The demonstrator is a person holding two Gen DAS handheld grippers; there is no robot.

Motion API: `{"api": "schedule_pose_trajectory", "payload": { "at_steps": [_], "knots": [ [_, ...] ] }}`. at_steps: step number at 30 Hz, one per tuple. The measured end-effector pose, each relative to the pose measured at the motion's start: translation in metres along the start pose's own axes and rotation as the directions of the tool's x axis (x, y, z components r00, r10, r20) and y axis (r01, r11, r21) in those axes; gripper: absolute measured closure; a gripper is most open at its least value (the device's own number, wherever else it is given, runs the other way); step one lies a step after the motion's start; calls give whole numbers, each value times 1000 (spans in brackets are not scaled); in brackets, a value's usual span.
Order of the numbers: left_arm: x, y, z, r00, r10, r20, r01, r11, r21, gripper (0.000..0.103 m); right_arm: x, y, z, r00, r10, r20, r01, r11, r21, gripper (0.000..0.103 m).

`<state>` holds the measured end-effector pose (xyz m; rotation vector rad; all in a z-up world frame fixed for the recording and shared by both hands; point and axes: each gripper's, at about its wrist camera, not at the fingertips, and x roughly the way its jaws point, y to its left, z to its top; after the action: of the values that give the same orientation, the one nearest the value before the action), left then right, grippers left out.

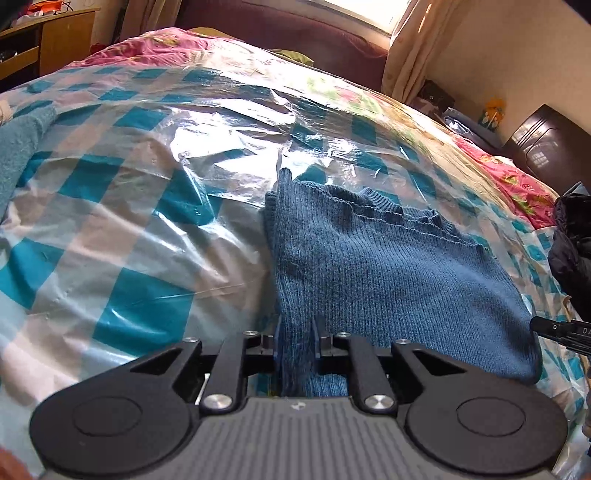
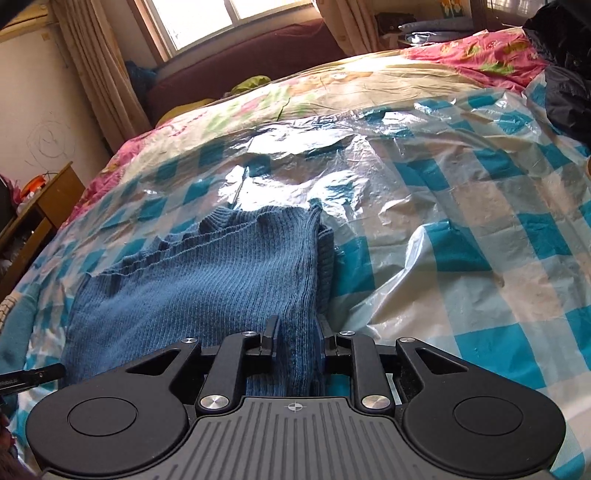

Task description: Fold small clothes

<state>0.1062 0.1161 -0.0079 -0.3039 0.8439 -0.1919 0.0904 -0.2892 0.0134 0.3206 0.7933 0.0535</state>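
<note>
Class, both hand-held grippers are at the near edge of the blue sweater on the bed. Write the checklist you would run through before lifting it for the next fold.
1. Left hand-held gripper has blue knit sweater between its fingers: ok.
2. Right hand-held gripper has sweater fabric between its fingers: ok.
3. Plastic sheet kept out of both grips: cannot tell.
4. Landing area beyond the sweater free of objects: ok.
5. Sweater's far edge lying flat: not ok, rumpled.

I see sunlit window [image 2: 221,18], beige curtains [image 2: 96,74], maroon headboard [image 2: 243,59], wooden cabinet [image 1: 55,40], cream wall [image 2: 33,96].
</note>
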Motion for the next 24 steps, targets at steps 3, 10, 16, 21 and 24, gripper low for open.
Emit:
{"api": "schedule_pose_trajectory", "payload": {
  "at_steps": [3, 10, 16, 21, 24],
  "knots": [
    [16, 0, 2, 999, 41, -10, -41, 999, 30, 80, 20, 5, 7, 999, -34, -17, 34, 999, -29, 74],
    [19, 10, 3, 997, 76, 9, -76, 997, -30, 78, 38, 12, 12, 990, -135, -45, 132, 989, -64, 80],
    [6, 0, 3, 986, 111, 126, -109, 994, -22, 78, 31, 67, 29, 997, -56, 60, 66, 982, -179, 74],
    [10, 1, 0, 983, 117, 144, -114, 993, -28, 78, 91, 118, 31, 998, 53, -46, -61, 979, -197, 66],
    [10, 6, -4, 980, 121, 157, -119, 993, -21, 78, 124, 131, 30, 994, 58, -90, -73, 982, -175, 51]
  ]
}}
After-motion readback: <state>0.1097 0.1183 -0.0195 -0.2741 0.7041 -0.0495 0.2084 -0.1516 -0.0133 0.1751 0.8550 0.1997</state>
